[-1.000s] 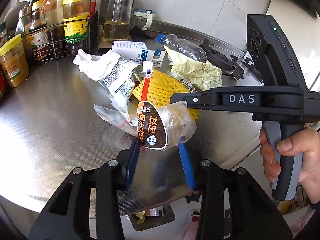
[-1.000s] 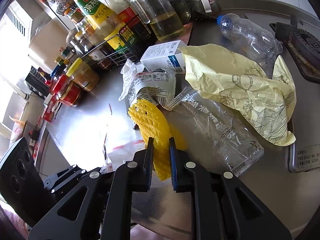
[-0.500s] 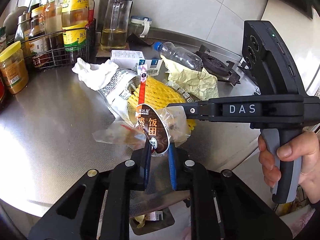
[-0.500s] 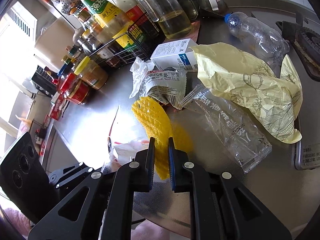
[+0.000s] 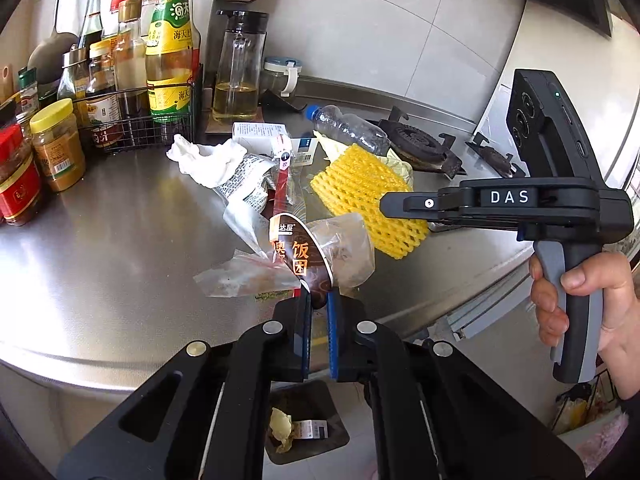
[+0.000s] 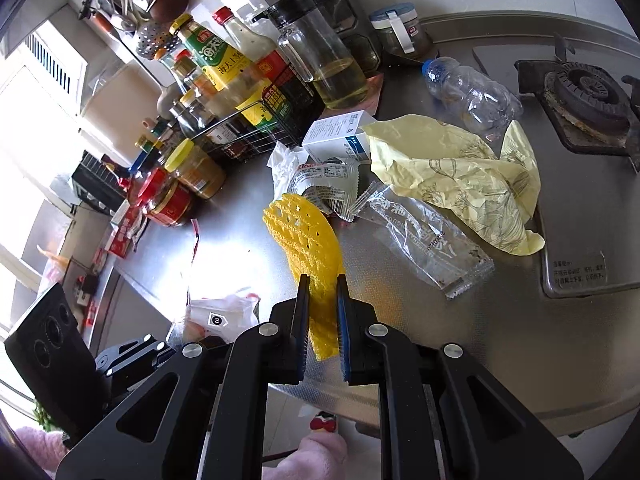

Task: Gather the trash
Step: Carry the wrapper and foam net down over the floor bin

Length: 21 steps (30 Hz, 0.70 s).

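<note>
My left gripper [image 5: 319, 300] is shut on the lower end of a clear rice-ball wrapper [image 5: 304, 256] with a brown label, held just above the steel counter [image 5: 100, 248]. My right gripper [image 6: 323, 284] is shut on a yellow foam fruit net [image 6: 304, 232], which hangs clear of the counter; in the left wrist view the same net [image 5: 360, 188] sticks out from the right gripper [image 5: 386, 205]. More trash lies behind: a white tissue [image 5: 204, 158], a snack packet [image 6: 324, 188], a clear bag [image 6: 424, 240], yellow paper [image 6: 452, 168], a plastic bottle [image 6: 468, 92] and a small box [image 6: 340, 136].
A wire rack of sauce bottles [image 5: 160, 80], jars [image 5: 56, 144] and an oil pitcher [image 5: 240, 72] line the back left. A gas burner [image 6: 584, 96] sits at the right. A dark bin [image 5: 304, 424] with scraps stands on the floor below the counter's front edge.
The left jaws closed from wide apart onto the rice-ball wrapper and lifted it. Both grippers drew back and up; the yellow net came off the trash pile with the right gripper.
</note>
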Motion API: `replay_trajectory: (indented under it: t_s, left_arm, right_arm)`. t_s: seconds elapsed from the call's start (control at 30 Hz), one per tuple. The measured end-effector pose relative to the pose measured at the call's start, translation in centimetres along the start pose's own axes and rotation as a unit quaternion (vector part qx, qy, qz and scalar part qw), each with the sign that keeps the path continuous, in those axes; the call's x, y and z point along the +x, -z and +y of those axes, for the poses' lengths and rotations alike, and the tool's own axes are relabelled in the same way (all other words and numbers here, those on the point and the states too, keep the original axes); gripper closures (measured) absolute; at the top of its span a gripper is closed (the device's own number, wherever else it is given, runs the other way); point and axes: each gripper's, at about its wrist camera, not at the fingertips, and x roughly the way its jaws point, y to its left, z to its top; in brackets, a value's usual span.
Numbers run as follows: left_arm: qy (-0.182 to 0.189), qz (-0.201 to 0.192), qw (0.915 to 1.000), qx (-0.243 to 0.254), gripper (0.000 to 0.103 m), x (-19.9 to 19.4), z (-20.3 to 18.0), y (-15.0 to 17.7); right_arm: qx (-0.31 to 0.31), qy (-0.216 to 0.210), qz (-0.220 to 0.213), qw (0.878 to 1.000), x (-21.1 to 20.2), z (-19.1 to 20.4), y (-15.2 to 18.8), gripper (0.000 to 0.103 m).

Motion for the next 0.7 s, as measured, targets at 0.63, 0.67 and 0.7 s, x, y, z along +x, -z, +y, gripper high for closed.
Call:
replay_trajectory:
  t_s: [0.63, 0.67, 0.7]
  left_arm:
    - [0.013, 0.071, 0.9974, -0.004, 0.098, -3.8, -1.5, 10.5]
    - [0.012, 0.079, 0.9968, -0.007, 0.098, -3.5, -1.3, 11.1]
    - [0.012, 0.087, 0.9961, -0.009, 0.098, -3.1, -1.2, 11.6]
  right_arm:
    - [0.003, -0.019, 0.087, 0.996, -1.8, -0.3, 14.6, 0.089]
    - [0.005, -0.013, 0.095, 0.995, -1.2, -0.5, 15.3, 0.089]
    - [0.006, -0.005, 0.103, 0.995, -0.6, -0.8, 15.9, 0.089]
